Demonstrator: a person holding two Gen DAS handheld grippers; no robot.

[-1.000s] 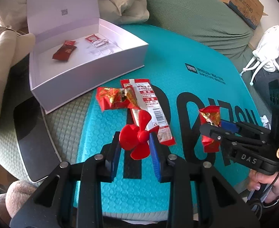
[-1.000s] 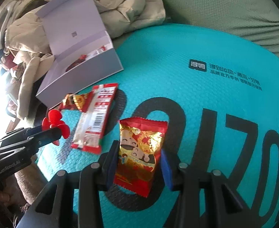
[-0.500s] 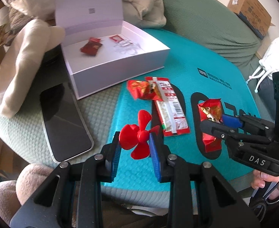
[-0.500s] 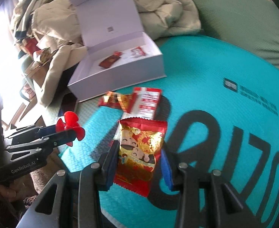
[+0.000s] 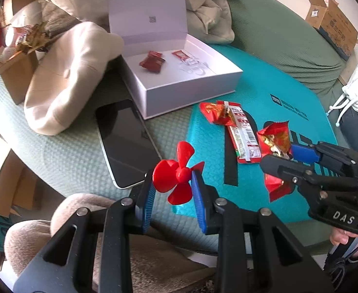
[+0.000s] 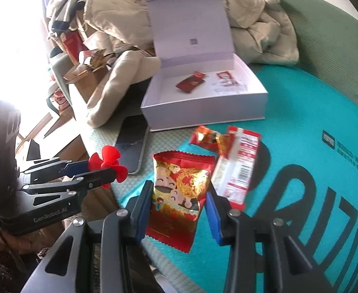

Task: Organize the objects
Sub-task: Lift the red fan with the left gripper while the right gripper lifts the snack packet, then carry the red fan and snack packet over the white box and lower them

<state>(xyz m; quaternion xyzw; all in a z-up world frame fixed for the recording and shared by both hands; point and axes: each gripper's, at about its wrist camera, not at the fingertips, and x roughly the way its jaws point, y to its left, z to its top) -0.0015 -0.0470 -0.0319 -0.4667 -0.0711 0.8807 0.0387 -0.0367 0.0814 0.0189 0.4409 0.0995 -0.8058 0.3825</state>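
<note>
Left wrist view: my left gripper [image 5: 173, 188] clenches the light, stiff red plastic propeller [image 5: 177, 174] by its blades (hub grip safer); my right gripper [image 6: 179, 202] pinches the crinkly red-gold snack packet [image 6: 179, 195] aloft.

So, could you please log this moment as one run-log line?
left gripper: shut on red propeller | right gripper: shut on snack packet | both aloft | white box: open
</note>
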